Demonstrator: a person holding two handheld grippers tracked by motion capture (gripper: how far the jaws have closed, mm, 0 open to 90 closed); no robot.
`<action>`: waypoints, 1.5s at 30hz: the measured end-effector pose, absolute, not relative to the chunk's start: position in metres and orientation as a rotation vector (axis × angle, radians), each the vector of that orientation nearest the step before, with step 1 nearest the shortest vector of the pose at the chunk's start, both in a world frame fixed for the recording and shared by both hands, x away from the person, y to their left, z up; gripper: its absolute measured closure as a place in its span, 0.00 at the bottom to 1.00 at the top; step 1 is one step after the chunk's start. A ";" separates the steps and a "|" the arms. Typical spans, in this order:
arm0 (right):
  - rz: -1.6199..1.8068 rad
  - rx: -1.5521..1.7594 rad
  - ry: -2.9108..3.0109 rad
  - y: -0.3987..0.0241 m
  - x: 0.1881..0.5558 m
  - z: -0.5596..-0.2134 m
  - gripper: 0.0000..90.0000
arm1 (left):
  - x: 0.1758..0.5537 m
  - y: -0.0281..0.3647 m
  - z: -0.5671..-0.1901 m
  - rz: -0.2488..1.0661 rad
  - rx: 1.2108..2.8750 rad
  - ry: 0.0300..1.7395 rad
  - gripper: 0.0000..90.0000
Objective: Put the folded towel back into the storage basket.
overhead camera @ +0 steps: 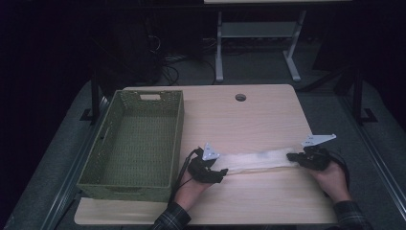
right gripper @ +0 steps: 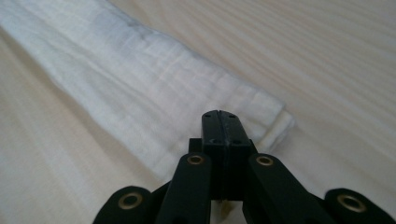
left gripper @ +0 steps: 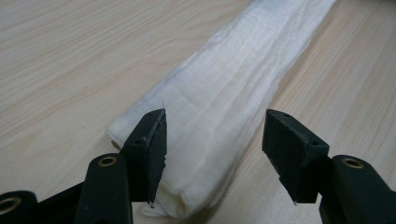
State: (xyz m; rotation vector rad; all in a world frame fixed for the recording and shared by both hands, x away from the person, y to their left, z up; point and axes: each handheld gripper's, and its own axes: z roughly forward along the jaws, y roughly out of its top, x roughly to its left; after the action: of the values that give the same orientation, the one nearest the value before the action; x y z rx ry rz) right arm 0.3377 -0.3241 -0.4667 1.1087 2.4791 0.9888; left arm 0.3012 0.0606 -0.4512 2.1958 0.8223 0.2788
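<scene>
Cloth [overhead camera: 258, 160], white, folded into a long strip, lies flat on the table [overhead camera: 249, 120] near the front edge, long axis running left to right between both hands. Left tongs [left gripper: 215, 149] stand apart, straddling the strip's left end, pads not pressing. Right tongs [right gripper: 223, 133] are pressed together over the right end; whether fabric is pinched, I cannot tell. Risk: with the left end free, a right-hand pull could drag or unfold the strip. Green basket [overhead camera: 136, 139] sits farther left.
</scene>
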 end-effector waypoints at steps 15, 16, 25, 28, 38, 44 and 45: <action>0.950 1.119 2.447 -0.312 0.398 -0.467 1.00 | 0.304 0.060 -0.452 0.298 2.187 0.833 0.43; 0.947 1.113 2.446 -0.310 0.403 -0.467 1.00 | 0.305 0.061 -0.452 0.301 2.194 0.833 0.43; 0.990 1.096 2.431 -0.302 0.418 -0.466 0.92 | 0.308 0.060 -0.453 0.309 2.164 0.864 0.43; 1.051 1.084 2.413 -0.305 0.412 -0.458 0.85 | 0.315 0.060 -0.451 0.336 2.149 0.879 0.47; 1.108 1.047 2.445 -0.298 0.398 -0.455 0.62 | 0.334 0.061 -0.459 0.433 2.146 0.983 0.89; 1.110 1.017 2.434 -0.293 0.397 -0.453 0.51 | 0.336 0.061 -0.468 0.390 2.192 0.985 0.99; 1.112 1.024 2.432 -0.293 0.397 -0.453 0.50 | 0.336 0.060 -0.468 0.380 2.197 0.982 0.99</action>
State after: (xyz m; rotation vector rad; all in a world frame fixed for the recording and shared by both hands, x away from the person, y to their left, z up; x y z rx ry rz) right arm 0.3970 -0.2929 -0.4533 1.0243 2.4321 1.1121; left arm 0.3357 0.0603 -0.4683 2.1969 0.9816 0.3800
